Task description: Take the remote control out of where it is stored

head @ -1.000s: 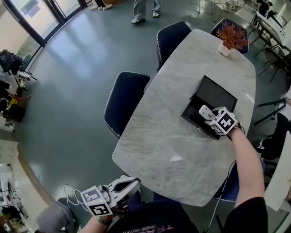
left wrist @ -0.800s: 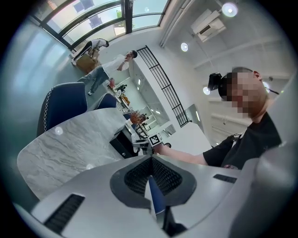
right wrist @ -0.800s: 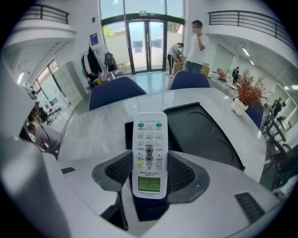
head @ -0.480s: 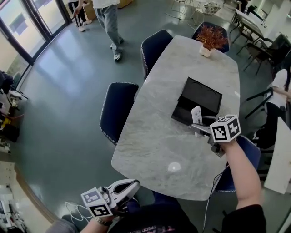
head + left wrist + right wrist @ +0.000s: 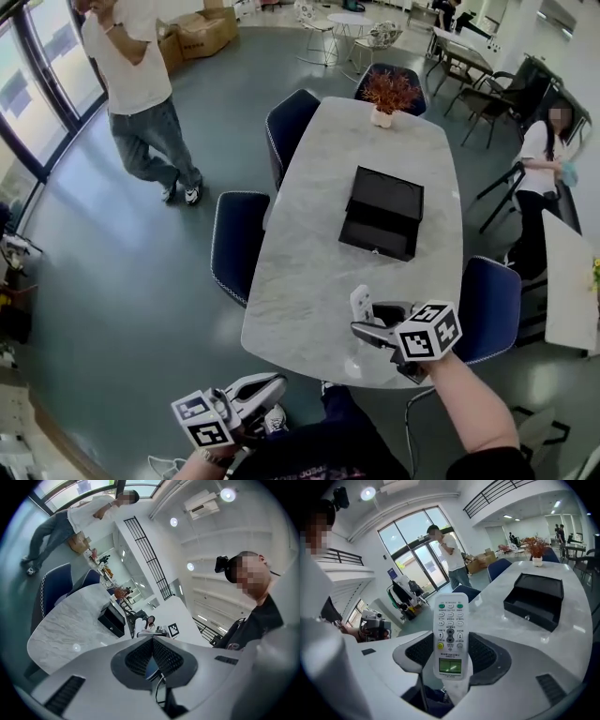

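– Gripping what, exactly, that right gripper (image 5: 450,654)?
– The slim white plastic remote control (image 5: 450,620). It stands upright with its buttons facing the gripper's camera. The jaws press on its lower sides, which leaves the keypad uncovered.
– Where is it?
– Over the near end of the grey marble-look oval table (image 5: 309,281), well apart from the open black rectangular storage box (image 5: 377,240). I'd judge the removal done.
– And the left gripper (image 5: 262,386)?
– Jaws together on nothing, low beside the table, probably just out of the way.
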`<state>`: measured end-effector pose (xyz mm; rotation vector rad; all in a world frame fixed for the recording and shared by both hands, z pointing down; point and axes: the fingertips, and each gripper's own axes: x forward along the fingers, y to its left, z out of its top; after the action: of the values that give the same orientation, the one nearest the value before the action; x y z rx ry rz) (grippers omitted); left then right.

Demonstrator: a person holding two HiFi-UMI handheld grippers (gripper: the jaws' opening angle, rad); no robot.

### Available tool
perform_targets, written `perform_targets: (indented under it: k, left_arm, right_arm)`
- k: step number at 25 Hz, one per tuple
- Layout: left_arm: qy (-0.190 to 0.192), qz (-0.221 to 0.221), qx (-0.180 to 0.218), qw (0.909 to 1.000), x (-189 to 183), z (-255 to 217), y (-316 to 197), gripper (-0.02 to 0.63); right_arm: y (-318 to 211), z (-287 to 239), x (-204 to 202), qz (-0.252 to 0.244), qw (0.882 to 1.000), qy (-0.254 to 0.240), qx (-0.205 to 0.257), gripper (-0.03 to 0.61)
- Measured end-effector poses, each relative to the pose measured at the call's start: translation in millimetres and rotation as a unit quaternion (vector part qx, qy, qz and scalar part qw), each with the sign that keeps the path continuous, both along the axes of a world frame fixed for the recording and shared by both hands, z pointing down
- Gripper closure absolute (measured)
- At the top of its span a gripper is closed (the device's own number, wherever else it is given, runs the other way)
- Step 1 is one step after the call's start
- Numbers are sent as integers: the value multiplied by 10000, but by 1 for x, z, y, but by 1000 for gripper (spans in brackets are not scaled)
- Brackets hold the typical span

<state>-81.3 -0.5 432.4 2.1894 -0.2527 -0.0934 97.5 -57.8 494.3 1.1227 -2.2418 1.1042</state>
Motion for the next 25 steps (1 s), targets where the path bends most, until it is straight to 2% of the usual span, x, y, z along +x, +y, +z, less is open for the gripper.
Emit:
perform_targets:
  k: [4, 9, 12, 15, 19, 22, 25]
  left_arm:
    - [60, 217, 135, 9997, -28, -9, 18, 606]
    - [67, 550, 242, 9982, -59, -9, 46, 607]
    - [40, 722, 203, 9972, -78, -4, 65, 606]
    - [-39, 923, 157, 9956, -92, 4, 84, 606]
    - [-148, 1198, 114, 9926, -98, 9, 108, 606]
    - [-185, 1321, 82, 9910, -94, 15, 124, 607]
    - [-193, 1437, 63, 9894, -86, 18, 144, 606]
  right_arm:
    - [51, -3, -51, 349, 9989, -327, -31, 334]
    - [107, -3, -98, 746, 9963, -419, 65, 334]
    - [137, -5, -125, 1141, 9908, -700, 181, 334]
    - [168, -6, -150, 1529, 9813, -1149, 228, 334]
    - [204, -14, -176, 1951, 9612, -1944, 177, 334]
    - [227, -17, -179, 2227, 9464, -2330, 231, 334]
    - [250, -19, -178, 2326, 9375, -2565, 361, 334]
